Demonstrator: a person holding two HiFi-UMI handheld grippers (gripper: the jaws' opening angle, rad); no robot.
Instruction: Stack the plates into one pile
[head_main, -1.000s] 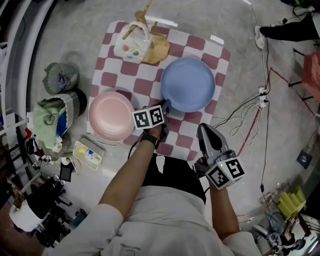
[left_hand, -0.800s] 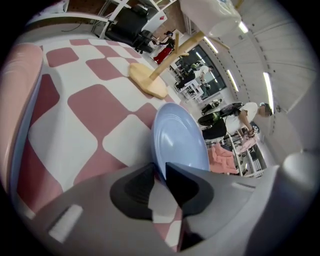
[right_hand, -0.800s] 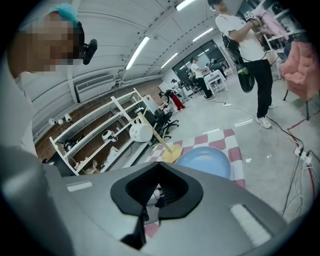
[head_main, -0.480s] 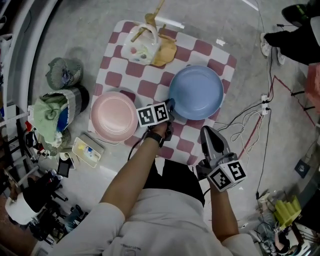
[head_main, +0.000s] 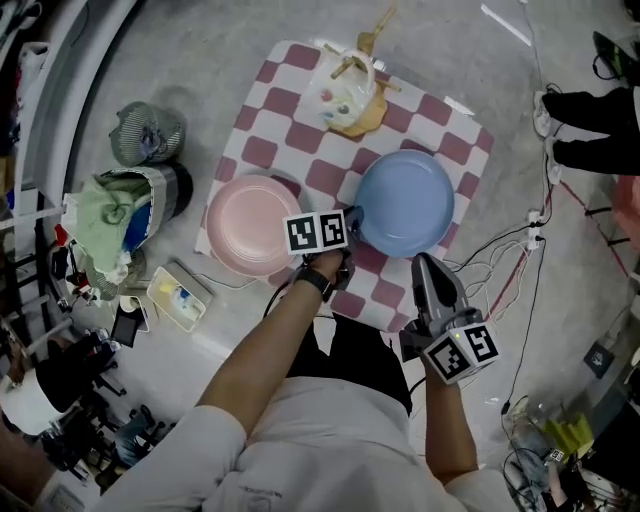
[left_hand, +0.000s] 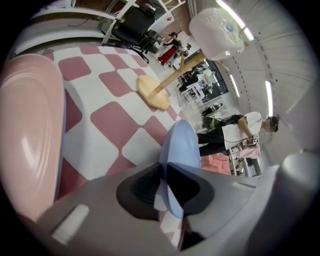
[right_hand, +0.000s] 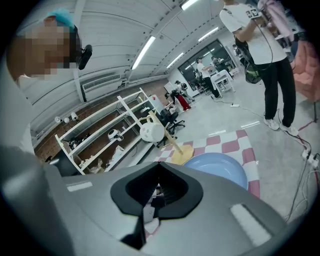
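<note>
No text, number or brand reads anywhere. The left marker cube (head_main: 318, 232) and the right marker cube (head_main: 461, 352) that I hold show only black-and-white square patterns, no letters or digits. Dark print on a bystander's white shirt (right_hand: 256, 36), upper right of the right gripper view, is too blurred to read. Label on small box (head_main: 180, 298), head view lower left: illegible.

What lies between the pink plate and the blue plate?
In the head view, checkered cloth lies between them, and the left gripper clamps the blue plate's rim there.
</note>
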